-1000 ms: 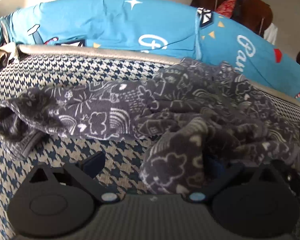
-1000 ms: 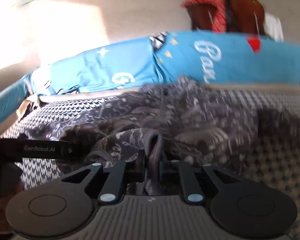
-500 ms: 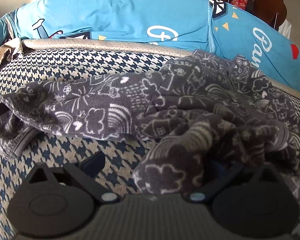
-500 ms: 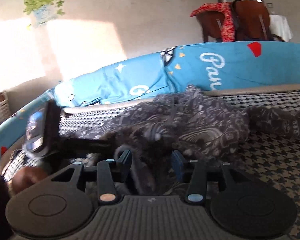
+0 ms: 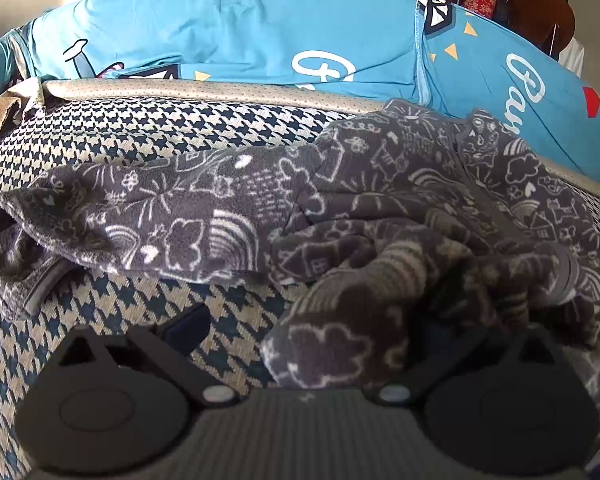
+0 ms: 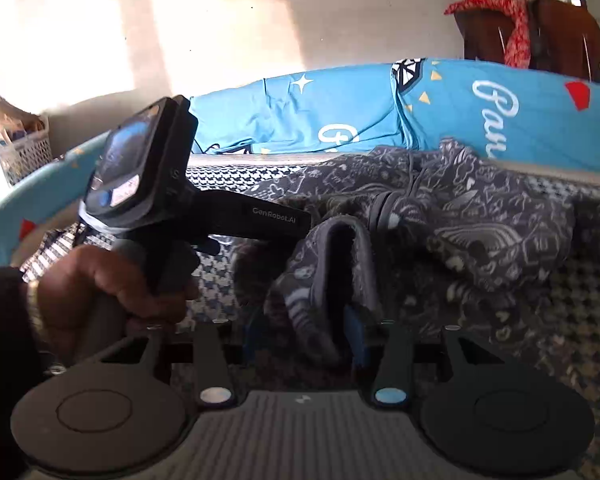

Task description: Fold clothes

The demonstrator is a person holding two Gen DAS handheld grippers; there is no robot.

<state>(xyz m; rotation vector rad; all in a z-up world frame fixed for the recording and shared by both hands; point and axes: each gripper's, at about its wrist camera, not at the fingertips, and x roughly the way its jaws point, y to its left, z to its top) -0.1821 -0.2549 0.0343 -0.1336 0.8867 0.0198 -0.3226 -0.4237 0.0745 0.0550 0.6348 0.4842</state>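
Note:
A dark grey fleece garment (image 5: 380, 200) with white doodle prints lies crumpled on the houndstooth seat (image 5: 140, 136). One sleeve (image 5: 120, 216) stretches out to the left. My left gripper (image 5: 312, 328) is open wide. A rolled fold of the garment lies between its fingers and covers the right one. My right gripper (image 6: 306, 334) is open, and a grey-trimmed edge of the garment (image 6: 332, 264) stands loosely between its blue pads (image 6: 356, 332). In the right wrist view a hand (image 6: 112, 288) holds the left tool's handle, on the left of the frame.
A bright blue printed cover (image 5: 260, 40) runs along the back of the seat. A dark wooden chair with a red cloth (image 6: 512, 32) stands behind it. At far left by the wall is a white basket (image 6: 20, 148). Bare houndstooth seat (image 6: 580, 320) shows to the right.
My right gripper, shut on the garment a second ago, has opened and let the fabric go slack. The left gripper stays open and has shifted only slightly.

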